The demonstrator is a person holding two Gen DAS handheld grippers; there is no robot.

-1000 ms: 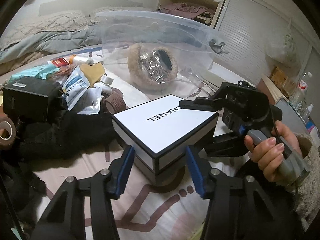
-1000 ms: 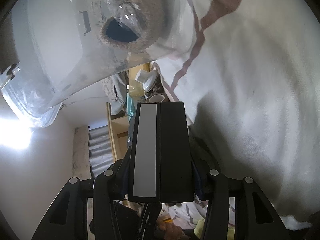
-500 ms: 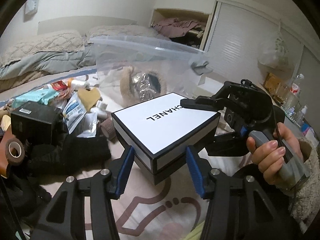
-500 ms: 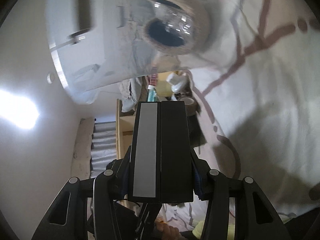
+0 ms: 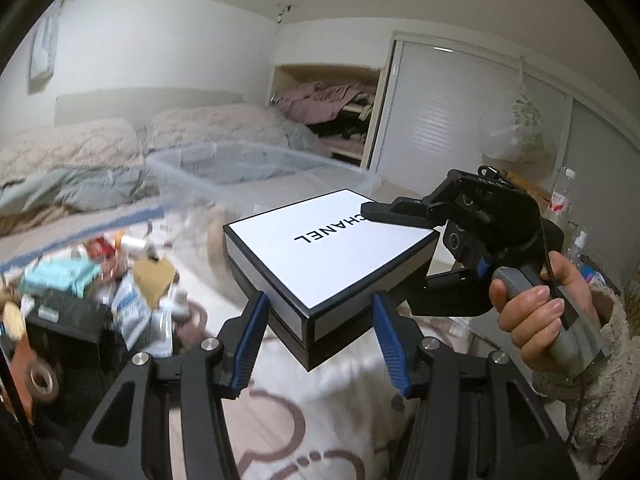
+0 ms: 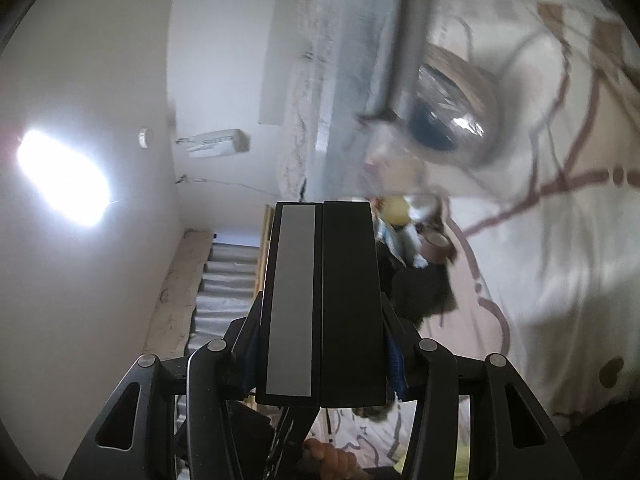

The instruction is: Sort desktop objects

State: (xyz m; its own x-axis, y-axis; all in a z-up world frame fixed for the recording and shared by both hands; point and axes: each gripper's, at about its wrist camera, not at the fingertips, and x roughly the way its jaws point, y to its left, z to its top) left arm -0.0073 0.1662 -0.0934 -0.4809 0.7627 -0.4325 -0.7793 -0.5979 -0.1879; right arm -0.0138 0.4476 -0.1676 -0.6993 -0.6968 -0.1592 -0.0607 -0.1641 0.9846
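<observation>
The right gripper [image 5: 400, 248] is closed on one edge of the white box [image 5: 320, 248], one finger on the lid and one below, and holds it in the air above the bed [image 5: 340, 420], in front of the clear plastic bin [image 5: 256, 168]. The left gripper [image 5: 320, 340] is open wide and holds nothing; the near corner of the box lies between its blue fingers [image 5: 250, 340] without touching them. I think the box could tip or slide out, because it is held only at one side and looks heavy there. The lid could also shift from the black base. On the lid the word CHANEL can be read, upside down. The pile of small things [image 5: 120, 280] at the left edge of the bed is too blurred to read
</observation>
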